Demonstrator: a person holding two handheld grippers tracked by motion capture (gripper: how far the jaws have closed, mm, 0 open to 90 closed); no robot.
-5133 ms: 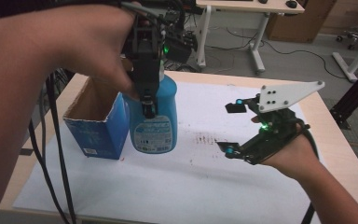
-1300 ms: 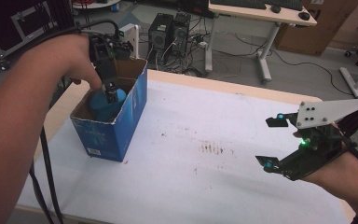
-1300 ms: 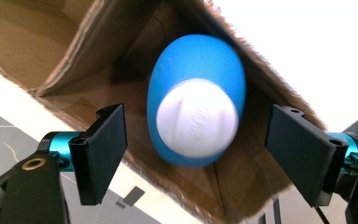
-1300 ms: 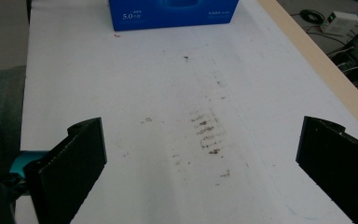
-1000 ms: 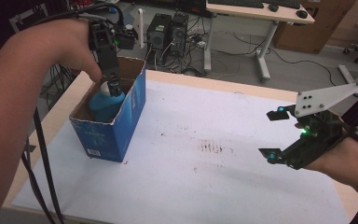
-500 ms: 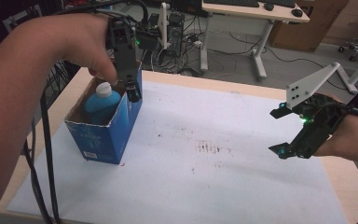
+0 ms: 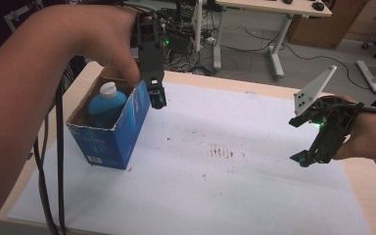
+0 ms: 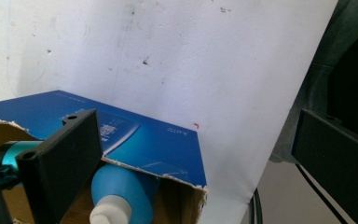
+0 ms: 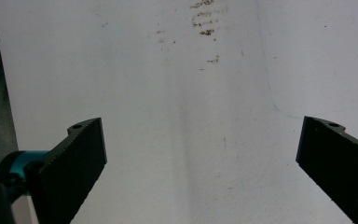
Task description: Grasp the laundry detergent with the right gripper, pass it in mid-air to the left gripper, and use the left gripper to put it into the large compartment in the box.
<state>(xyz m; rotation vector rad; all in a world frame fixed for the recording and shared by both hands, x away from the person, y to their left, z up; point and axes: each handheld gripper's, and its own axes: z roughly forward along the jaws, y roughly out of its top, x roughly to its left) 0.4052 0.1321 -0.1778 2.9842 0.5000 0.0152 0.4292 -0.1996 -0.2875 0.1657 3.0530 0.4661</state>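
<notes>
So the blue bottle (image 7: 105, 104) with the white cap is sitting inside the open blue cardboard box (image 7: 111, 128), which stands near the left edge of the table (image 7: 254, 87). The left gripper (image 7: 157, 100) hangs just above the box's right rim, jaws spread wide after just opening up, nothing between them. The right gripper (image 7: 301, 139) is well apart, over by the right edge, jaws also wide apart and empty.

The wooden tabletop is mostly covered by a big white sheet (image 7: 225, 196), kinda grubby, with a patch of brownish smudges (image 7: 223, 152) around the middle and some small specks. Behind the far edge there's grey floor, white desk legs (image 7: 277, 54) and a tangle of cables.
</notes>
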